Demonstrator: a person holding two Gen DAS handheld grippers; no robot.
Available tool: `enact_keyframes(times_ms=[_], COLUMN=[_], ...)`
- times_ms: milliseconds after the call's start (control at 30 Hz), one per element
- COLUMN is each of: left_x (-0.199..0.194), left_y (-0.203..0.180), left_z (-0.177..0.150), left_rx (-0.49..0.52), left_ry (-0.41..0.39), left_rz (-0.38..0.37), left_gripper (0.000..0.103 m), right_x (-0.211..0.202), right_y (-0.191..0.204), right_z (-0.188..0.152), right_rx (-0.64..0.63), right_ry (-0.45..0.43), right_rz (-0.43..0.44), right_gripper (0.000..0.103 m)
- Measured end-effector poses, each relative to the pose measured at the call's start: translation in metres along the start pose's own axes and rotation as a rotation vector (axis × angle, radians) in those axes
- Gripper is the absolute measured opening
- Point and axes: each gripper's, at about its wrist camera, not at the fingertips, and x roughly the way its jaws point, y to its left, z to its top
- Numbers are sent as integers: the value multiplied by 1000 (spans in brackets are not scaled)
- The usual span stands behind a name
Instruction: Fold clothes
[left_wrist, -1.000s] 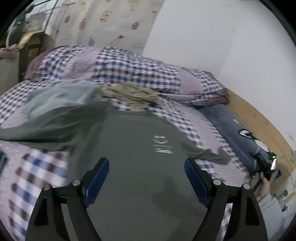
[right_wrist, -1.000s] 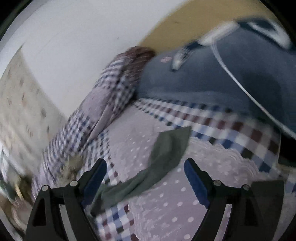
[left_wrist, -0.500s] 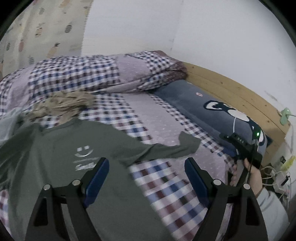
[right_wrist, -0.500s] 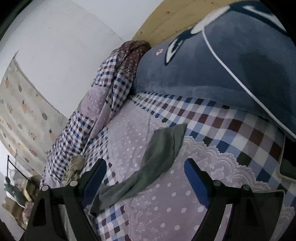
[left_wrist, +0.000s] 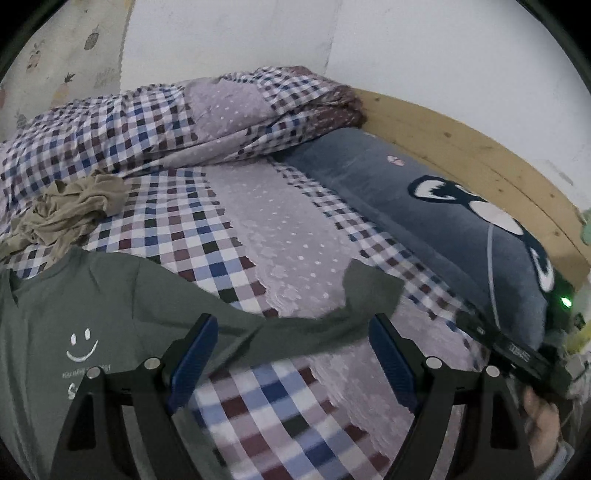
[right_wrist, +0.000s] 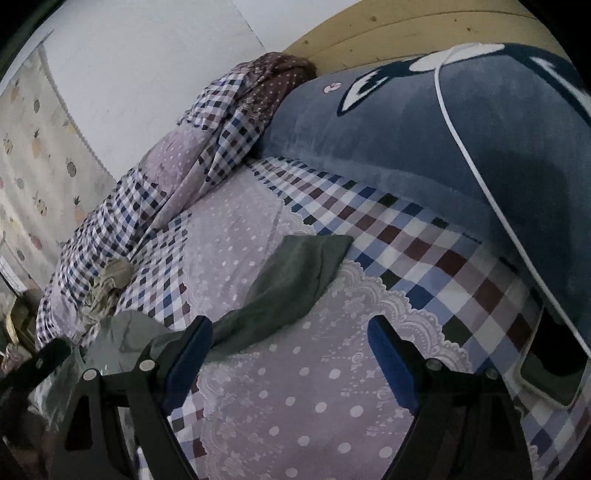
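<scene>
A grey-green long-sleeved shirt (left_wrist: 96, 317) with a white smiley print lies spread flat on the checked bed cover (left_wrist: 177, 218). Its right sleeve (left_wrist: 332, 314) stretches out to the right, the cuff (right_wrist: 314, 254) resting on the dotted lilac strip. My left gripper (left_wrist: 291, 354) hovers open above the sleeve's middle, nothing between its blue pads. My right gripper (right_wrist: 288, 354) is open too, low over the bed just short of the sleeve, whose near part passes by its left finger (right_wrist: 188, 354). In the left wrist view the right gripper's black body (left_wrist: 517, 354) shows at the far right, held by a hand.
A crumpled beige garment (left_wrist: 70, 210) lies beyond the shirt's collar. A rolled checked quilt (left_wrist: 192, 122) runs along the wall. A dark blue cushion (right_wrist: 424, 133) with a white cable over it lines the wooden headboard (left_wrist: 465, 155). A phone (right_wrist: 550, 373) lies at the right.
The left wrist view has swung right, from the shirt's chest to its outstretched right sleeve. The right gripper has steadied and come slightly closer to the sleeve cuff. Both grippers stay open.
</scene>
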Motion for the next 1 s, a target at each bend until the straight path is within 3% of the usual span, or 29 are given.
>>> enact_keyframes(times_ms=[200, 400, 500, 600, 667, 767, 1000], left_x=[41, 74, 93, 111, 117, 114, 69], left_y=[4, 3, -4, -8, -7, -4, -10], left_z=[5, -1, -10, -20, -25, -30, -61], left_rx=[43, 117, 194, 250, 241, 223, 249], left_ry=[54, 136, 195, 251, 265, 254, 213], left_rz=[78, 107, 150, 191, 206, 198, 70], left_gripper=[87, 86, 75, 49, 26, 5, 3], right_x=[2, 3, 4, 4, 4, 5, 6], right_y=[-1, 0, -1, -4, -7, -10, -18], right_z=[0, 1, 1, 2, 2, 2, 2], right_rx=[40, 66, 79, 95, 104, 117, 156], right_ry=[20, 21, 23, 25, 25, 27, 28], right_rz=[31, 60, 69, 71, 70, 71, 68], right_gripper=[89, 89, 89, 89, 89, 89, 89])
